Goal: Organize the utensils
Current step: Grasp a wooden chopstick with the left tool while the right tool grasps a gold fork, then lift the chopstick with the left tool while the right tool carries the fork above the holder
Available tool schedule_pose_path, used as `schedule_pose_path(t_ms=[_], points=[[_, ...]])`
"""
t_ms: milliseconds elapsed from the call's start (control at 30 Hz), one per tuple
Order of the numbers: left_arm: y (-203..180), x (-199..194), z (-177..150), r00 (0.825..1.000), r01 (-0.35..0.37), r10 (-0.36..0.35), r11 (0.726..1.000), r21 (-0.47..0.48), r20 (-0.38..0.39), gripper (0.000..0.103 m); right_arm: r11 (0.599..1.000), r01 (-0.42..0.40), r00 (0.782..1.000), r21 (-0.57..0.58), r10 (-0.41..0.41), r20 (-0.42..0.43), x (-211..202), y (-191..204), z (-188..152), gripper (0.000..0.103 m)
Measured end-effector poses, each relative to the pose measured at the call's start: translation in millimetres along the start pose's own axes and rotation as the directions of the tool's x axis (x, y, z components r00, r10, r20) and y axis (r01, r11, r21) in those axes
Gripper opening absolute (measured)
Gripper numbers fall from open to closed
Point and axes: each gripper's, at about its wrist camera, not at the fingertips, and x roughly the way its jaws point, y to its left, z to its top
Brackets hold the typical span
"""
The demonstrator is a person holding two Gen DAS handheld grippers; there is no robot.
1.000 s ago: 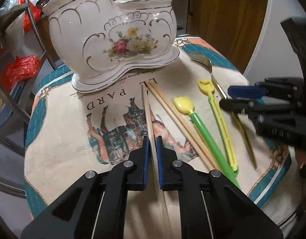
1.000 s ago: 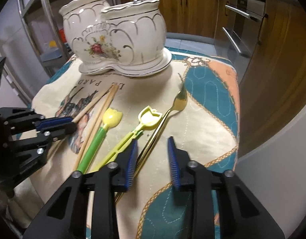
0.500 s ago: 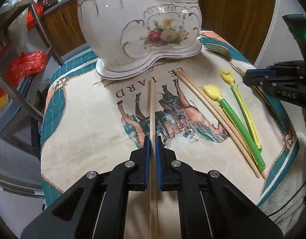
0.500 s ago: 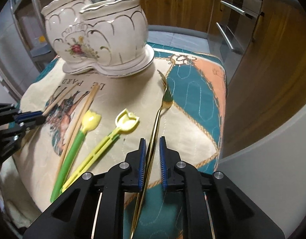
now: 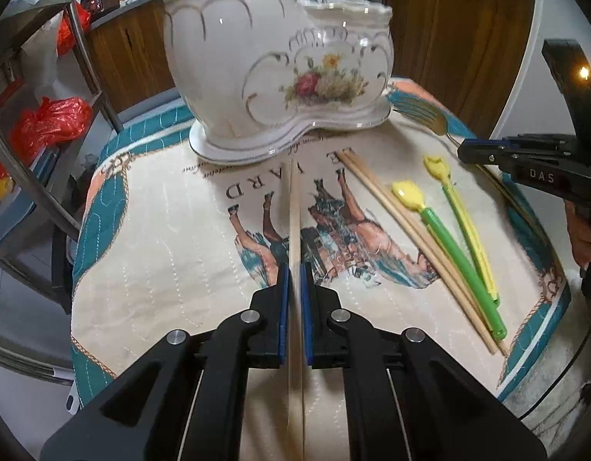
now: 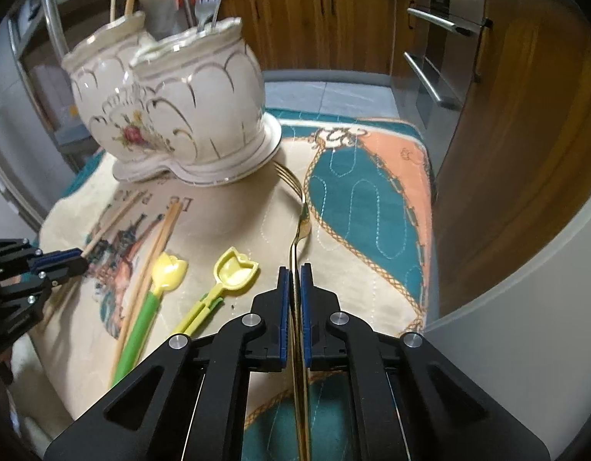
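Note:
My left gripper [image 5: 294, 269] is shut on a single wooden chopstick [image 5: 294, 207] that points toward the white floral ceramic holder [image 5: 276, 69]. My right gripper [image 6: 294, 272] is shut on a gold fork [image 6: 299, 215] whose tines lie near the holder's base [image 6: 218, 176]. The holder [image 6: 172, 107] has two compartments; a silver fork and chopsticks stand in them. On the cloth lie a pair of chopsticks [image 5: 403, 226], a green-handled yellow spoon [image 5: 441, 238] and a yellow spoon [image 5: 460, 215]. The right gripper also shows in the left wrist view [image 5: 464, 150].
A round table with a teal, peach and cream horse-print cloth [image 5: 161, 253] holds everything. A metal shelf rack with red bags [image 5: 49, 123] stands at the left. Wooden cabinets and an oven [image 6: 441, 61] are behind. The table edge drops off at the right.
The right gripper closed on the gold fork, having been open a second ago. Both grippers moved closer to the holder, the left still holding the chopstick.

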Motion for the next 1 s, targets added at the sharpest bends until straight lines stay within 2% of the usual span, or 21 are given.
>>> schedule_pose_path(t_ms=[300, 600, 800, 1000], points=[[10.6, -29.3, 5.2, 0.992, 0.007, -0.005, 1.000, -0.018, 0.130, 0.006, 0.998, -0.054, 0.982, -0.024, 0.057, 0.179, -51.3, 6.6, -6.6, 0.007], [14.1, -65.1, 6.2, 0.962, 0.030, -0.025, 0.999, -0.015, 0.271, 0.006, 0.994, -0.062, 0.944, -0.094, 0.089, 0.318, -91.4, 19.1, -10.1, 0.007], [13.2, -85.5, 8.6, 0.936, 0.029, -0.023, 1.000, -0.012, 0.351, 0.006, 0.990, -0.049, 0.914, -0.128, 0.096, 0.395, -107.5, 28.6, -7.4, 0.007], [24.2, -104.2, 14.7, 0.888, 0.042, -0.016, 0.998, -0.048, 0.460, 0.006, 0.988, -0.036, 0.884, -0.148, 0.100, 0.457, -122.9, 34.1, 4.9, 0.006]])
